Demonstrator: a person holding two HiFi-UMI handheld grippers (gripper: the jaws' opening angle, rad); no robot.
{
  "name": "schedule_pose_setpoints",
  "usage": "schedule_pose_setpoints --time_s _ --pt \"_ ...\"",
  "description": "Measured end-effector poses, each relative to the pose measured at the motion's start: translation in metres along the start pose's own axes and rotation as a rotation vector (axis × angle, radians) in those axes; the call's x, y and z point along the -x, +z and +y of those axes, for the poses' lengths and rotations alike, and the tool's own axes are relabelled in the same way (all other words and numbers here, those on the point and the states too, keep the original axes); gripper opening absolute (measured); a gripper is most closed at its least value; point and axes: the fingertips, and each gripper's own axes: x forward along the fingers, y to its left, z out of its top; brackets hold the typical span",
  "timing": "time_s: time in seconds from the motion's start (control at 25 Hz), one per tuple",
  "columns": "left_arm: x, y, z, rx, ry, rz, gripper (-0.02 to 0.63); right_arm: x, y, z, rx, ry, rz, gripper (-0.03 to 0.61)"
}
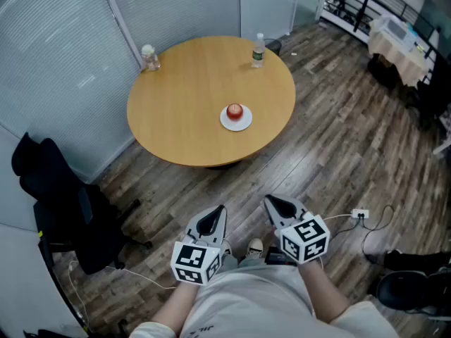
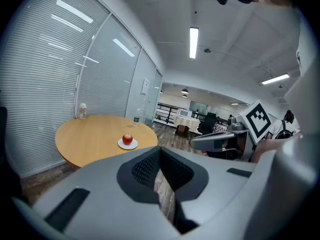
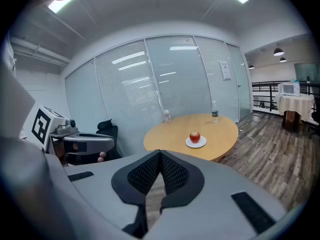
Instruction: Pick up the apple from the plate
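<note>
Holding the left tongs (image 1: 220, 208) and the right tongs (image 1: 269, 200) side by side close to our body, we have both pairs pinched together, tips meeting, with nothing between them. Both tilt a little downward over the wooden floor (image 1: 338, 153), well short of the round surface (image 1: 183, 104) ahead. We see the apple (image 1: 235, 110) sitting on a small white plate (image 1: 237, 127) on that surface, toward its near right edge and well apart from either pair of tongs. At the far rim stands a clear bottle (image 1: 258, 50), and at the far left rim a small jar (image 1: 149, 57). A black chair (image 1: 70, 210) sits on the floor to our left.
</note>
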Motion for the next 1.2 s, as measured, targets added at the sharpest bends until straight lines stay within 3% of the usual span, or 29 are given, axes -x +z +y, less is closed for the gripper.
schedule_pose_setpoints --time_s 0.32,0.76,1.2 --pt "-0.005 0.003 -0.007 0.023 0.026 -0.016 -0.002 0.009 -0.005 -0.009 0.004 0.013 0.013 0.029" --pt "-0.028 0.007 -0.022 0.051 0.074 -0.028 -0.002 0.022 0.0 -0.056 -0.053 0.035 -0.028 0.031" --pt "-0.092 0.017 0.037 0.121 0.043 -0.04 -0.002 -0.044 0.008 -0.088 -0.071 0.029 0.032 0.031"
